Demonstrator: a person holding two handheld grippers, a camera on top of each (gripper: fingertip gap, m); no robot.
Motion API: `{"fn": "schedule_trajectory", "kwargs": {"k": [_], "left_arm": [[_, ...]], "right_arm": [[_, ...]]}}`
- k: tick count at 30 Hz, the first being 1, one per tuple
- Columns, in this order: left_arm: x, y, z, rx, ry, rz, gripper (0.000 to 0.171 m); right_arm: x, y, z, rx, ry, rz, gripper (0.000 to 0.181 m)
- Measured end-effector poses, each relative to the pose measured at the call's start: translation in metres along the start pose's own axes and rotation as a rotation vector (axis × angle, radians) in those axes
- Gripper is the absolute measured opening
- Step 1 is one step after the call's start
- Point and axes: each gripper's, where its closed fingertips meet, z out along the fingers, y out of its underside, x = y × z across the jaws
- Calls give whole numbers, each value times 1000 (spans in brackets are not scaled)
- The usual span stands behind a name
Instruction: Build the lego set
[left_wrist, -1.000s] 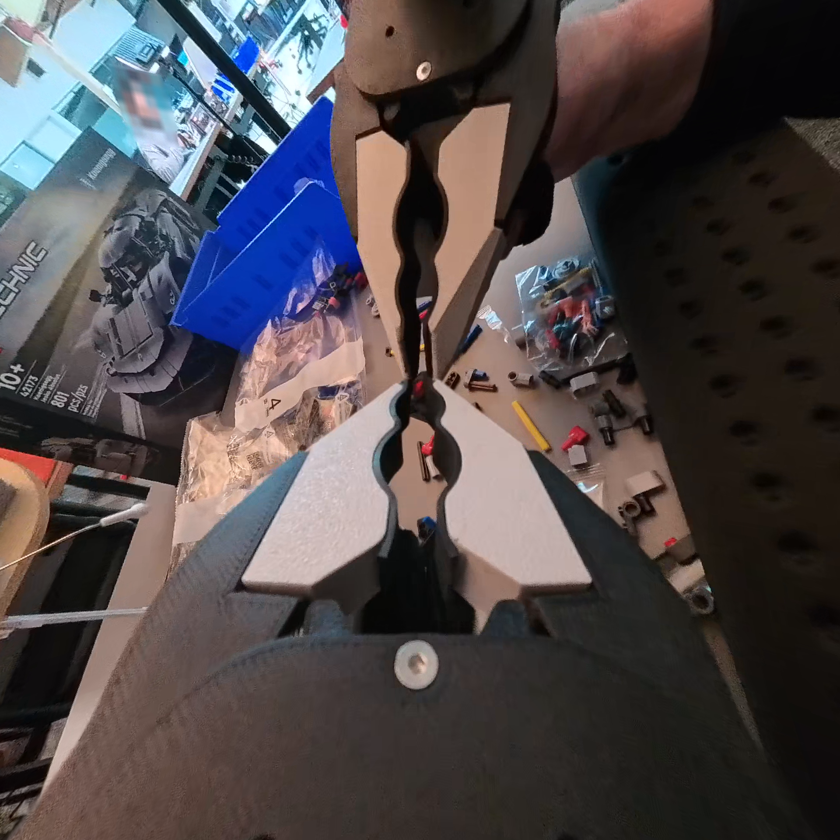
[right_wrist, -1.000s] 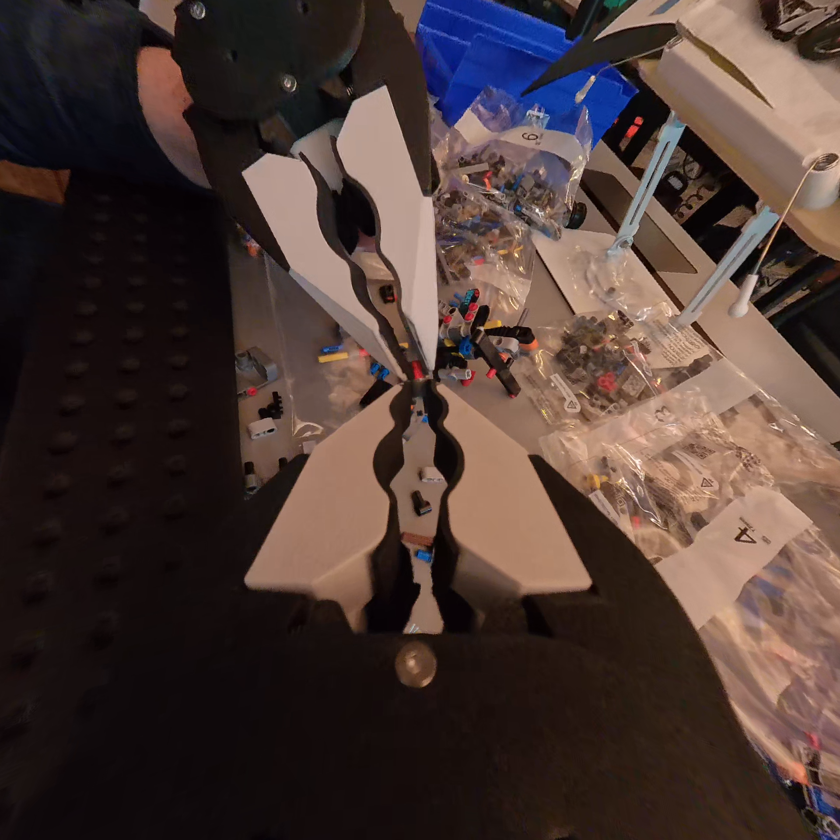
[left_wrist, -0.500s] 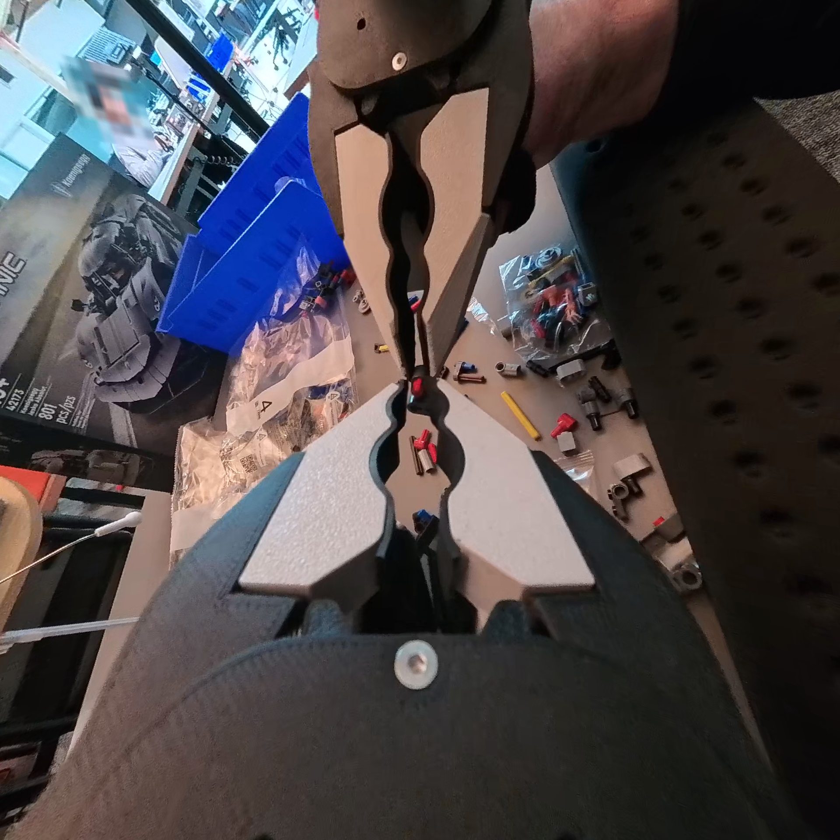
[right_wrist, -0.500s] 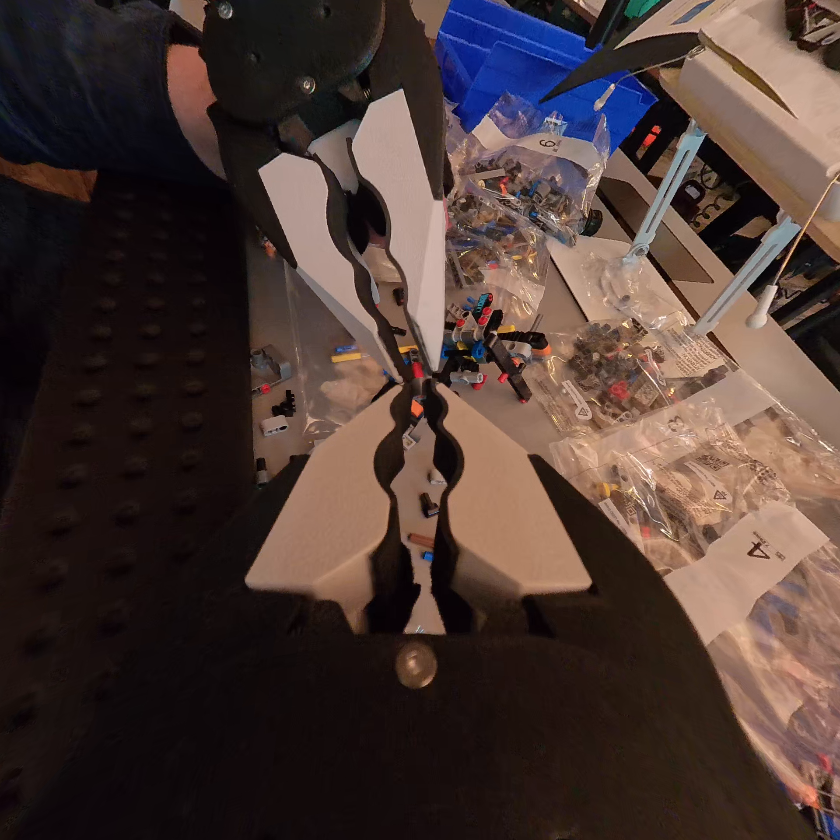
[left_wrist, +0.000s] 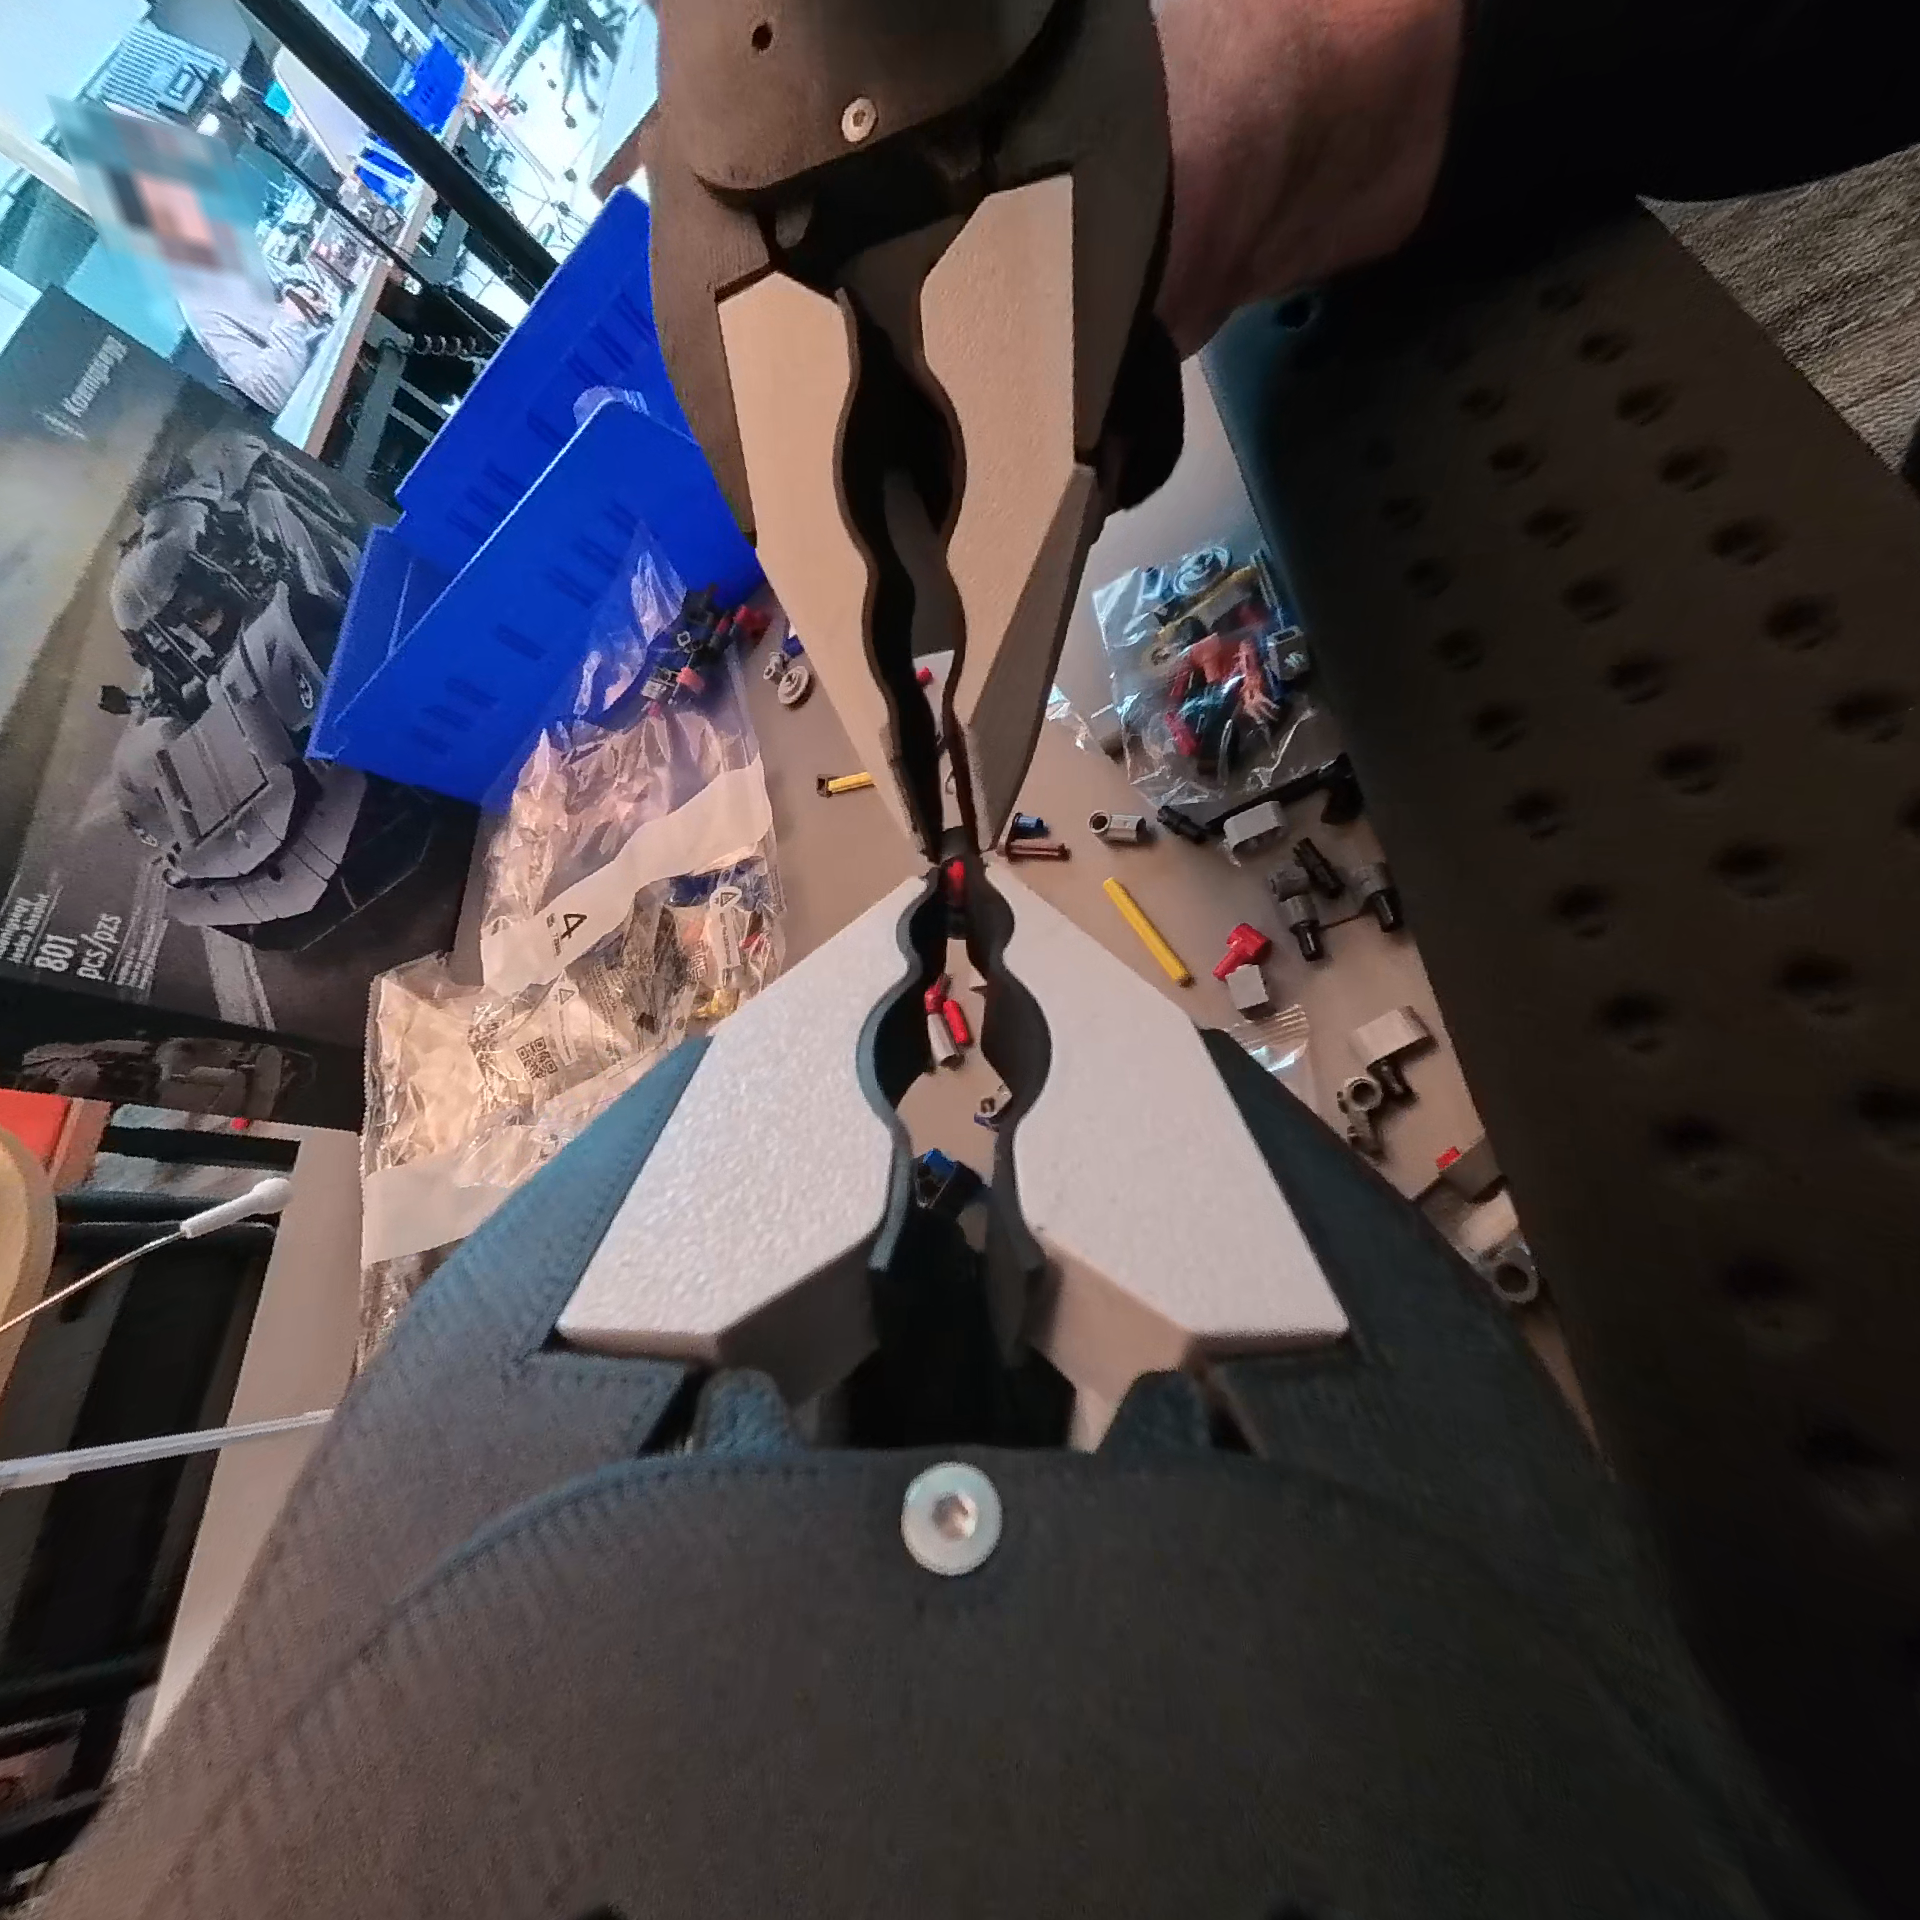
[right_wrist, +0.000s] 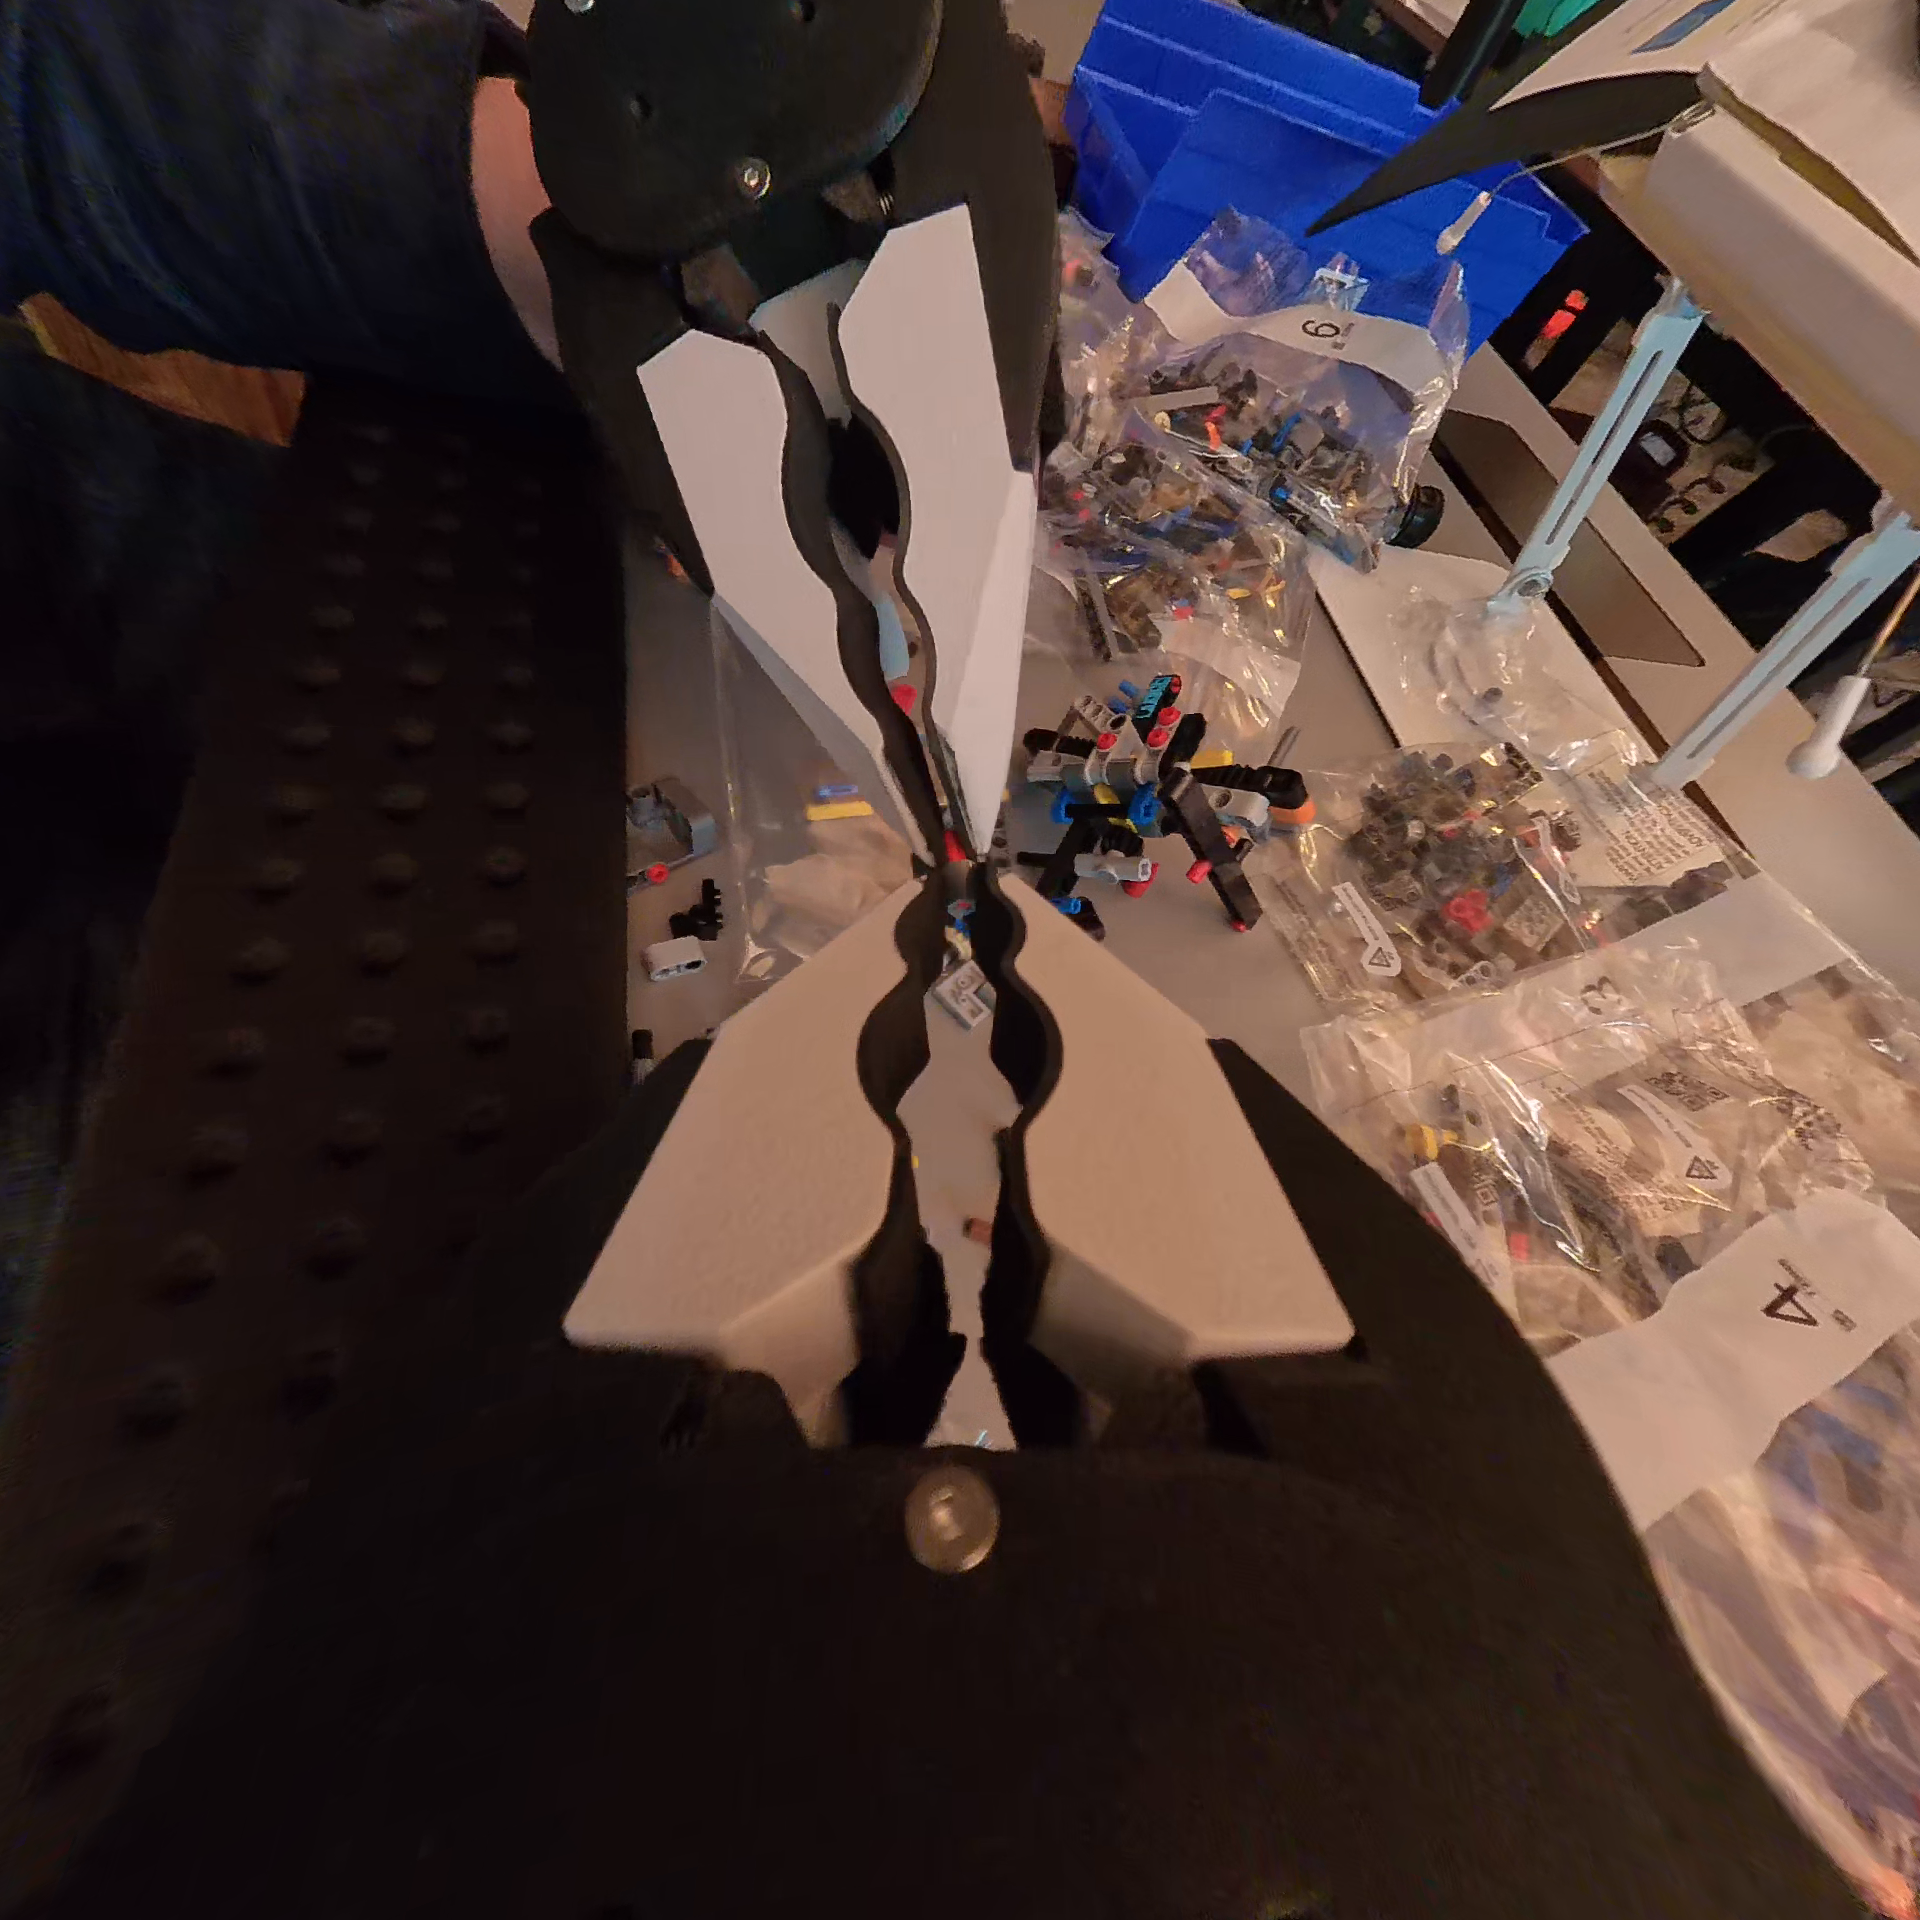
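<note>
Left view shows set box (left_wrist: 156, 665), right view half-built model (right_wrist: 1143, 800)

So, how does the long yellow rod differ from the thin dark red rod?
The long yellow plastic rod looks thicker and longer than the thin dark red rod. The yellow rod lies diagonally in the left wrist view; the dark red rod lies almost level. Both rest loose on the grey table.

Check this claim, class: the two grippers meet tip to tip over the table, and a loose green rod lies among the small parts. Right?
Wrong colour. In the left wrist view the loose rod is yellow, not green. The left gripper and right gripper do meet tip to tip over the table.
</note>
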Motion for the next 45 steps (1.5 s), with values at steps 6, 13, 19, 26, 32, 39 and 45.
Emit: {"fn": "schedule_trajectory", "kwargs": {"k": [6,13,19,26,32,39,45], "left_arm": [[-17,0,-19,39,-48,-61,1],[-13,-1,-10,100,18,-179,2],[-5,-8,-4,113,42,-136,2],[0,-11,-4,114,46,-97,2],[1,-16,-11,124,36,-85,2],[-14,-1,-26,119,-14,-131,0],[-10,2,-20,124,24,-168,0]], "right_arm": [[5,-7,-16,87,-20,66,0],[9,-4,-3,63,21,50,21],[3,-1,6,19,17,1,6],[-2,-1,4,3,-23,36,4],[-8,-9,-3,57,-65,51,4],[8,-17,-31,186,-41,133,4],[7,-14,-27,185,-87,172,4]]}}
